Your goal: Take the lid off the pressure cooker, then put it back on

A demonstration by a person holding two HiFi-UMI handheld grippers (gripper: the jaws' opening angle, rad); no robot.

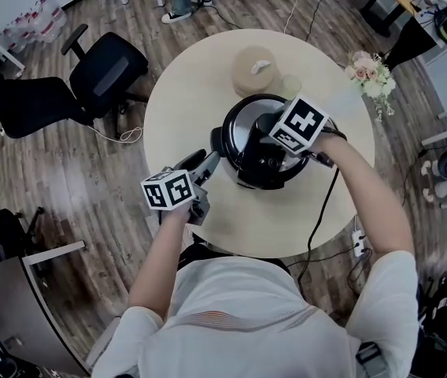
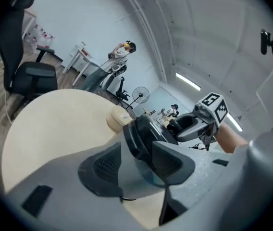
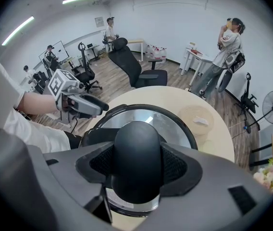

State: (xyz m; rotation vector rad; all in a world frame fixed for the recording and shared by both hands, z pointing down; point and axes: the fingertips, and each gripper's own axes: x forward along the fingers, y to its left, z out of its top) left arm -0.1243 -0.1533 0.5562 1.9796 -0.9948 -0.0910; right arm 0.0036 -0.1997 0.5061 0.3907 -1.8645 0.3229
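The black pressure cooker [image 1: 255, 152] stands in the middle of the round beige table [image 1: 184, 93]. Its shiny lid [image 3: 127, 119] sits on the pot. My right gripper [image 3: 137, 165] points steeply down over it, both pads shut on the lid's black knob [image 3: 137, 153]. In the head view, the right gripper [image 1: 275, 152] lies under its marker cube. My left gripper [image 1: 206, 166] is at the cooker's left side, nearly level. Its jaws stand apart, with the cooker's black side handle [image 2: 139, 134] just ahead between the fingertips. No pad visibly presses on it.
A round beige container [image 1: 255, 69] sits on the table behind the cooker, and flowers [image 1: 371, 75] at the right rim. The cooker's cord [image 1: 322, 211] runs off the front right edge. A black office chair [image 1: 105, 73] stands to the left. People stand farther off.
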